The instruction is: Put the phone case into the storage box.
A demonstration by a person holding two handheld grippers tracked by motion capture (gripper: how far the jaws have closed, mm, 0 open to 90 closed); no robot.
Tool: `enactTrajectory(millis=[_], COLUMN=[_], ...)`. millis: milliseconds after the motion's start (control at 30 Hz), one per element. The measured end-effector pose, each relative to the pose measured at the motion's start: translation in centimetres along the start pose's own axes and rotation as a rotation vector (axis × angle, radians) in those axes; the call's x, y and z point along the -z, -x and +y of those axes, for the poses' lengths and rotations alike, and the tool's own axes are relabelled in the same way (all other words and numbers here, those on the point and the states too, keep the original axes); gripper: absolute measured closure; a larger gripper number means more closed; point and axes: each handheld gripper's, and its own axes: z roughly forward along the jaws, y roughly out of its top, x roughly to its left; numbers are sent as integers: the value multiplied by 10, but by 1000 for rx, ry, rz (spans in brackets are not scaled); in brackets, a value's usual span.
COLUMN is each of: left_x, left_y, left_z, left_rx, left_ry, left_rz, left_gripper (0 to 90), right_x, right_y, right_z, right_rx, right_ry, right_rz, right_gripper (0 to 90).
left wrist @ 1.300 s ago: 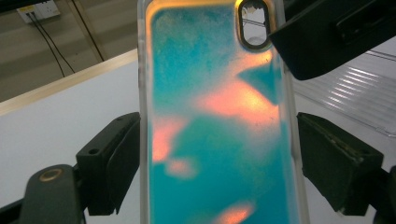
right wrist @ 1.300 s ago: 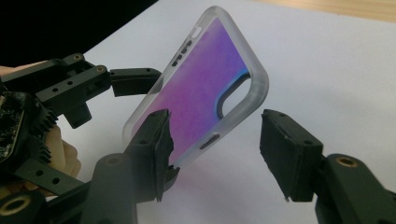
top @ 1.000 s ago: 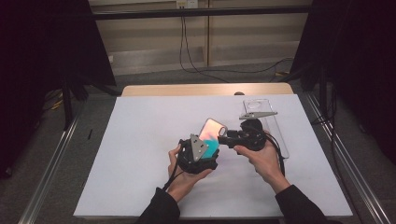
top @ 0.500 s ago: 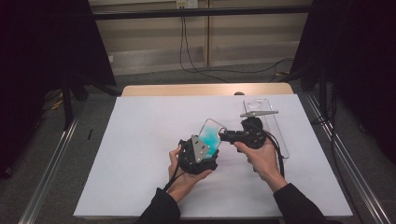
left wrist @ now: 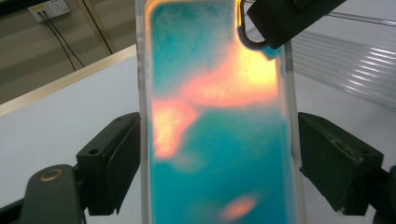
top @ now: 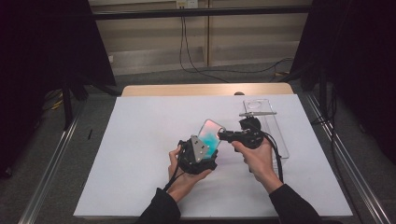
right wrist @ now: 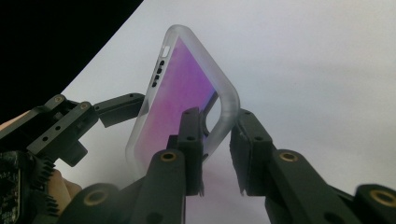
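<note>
White matte table [top: 140, 140]; glossy rounded translucent phone case [top: 210, 135]

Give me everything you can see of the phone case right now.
The phone case is a soft-looking shell with a frosted translucent rim and a glossy teal back with orange-pink patches; it looks purple from the right gripper view. It has a camera cutout and small edge holes. It is held tilted above the white table. The left gripper spans its long sides, and the right gripper, whose jaws have just been closing, straddles the corner by the cutout.
</note>
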Motion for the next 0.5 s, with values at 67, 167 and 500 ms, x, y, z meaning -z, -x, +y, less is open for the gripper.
enactTrajectory(millis=[67,167,500], left_x=[0,-1,-2], left_y=[0,0,-3], left_z=[0,-1,-4], left_rx=[0,-5,-11], left_ry=[-1,-5,-3], left_rz=[2,11,42], left_gripper=[171,171,171], right_x=[-1,-2,-4], right_y=[0,-1,-7], right_z=[0,0,-1], right_rx=[-7,-28,-56], right_ry=[2,-2,25], right_rz=[-2,-9,7], right_gripper=[747,756,808])
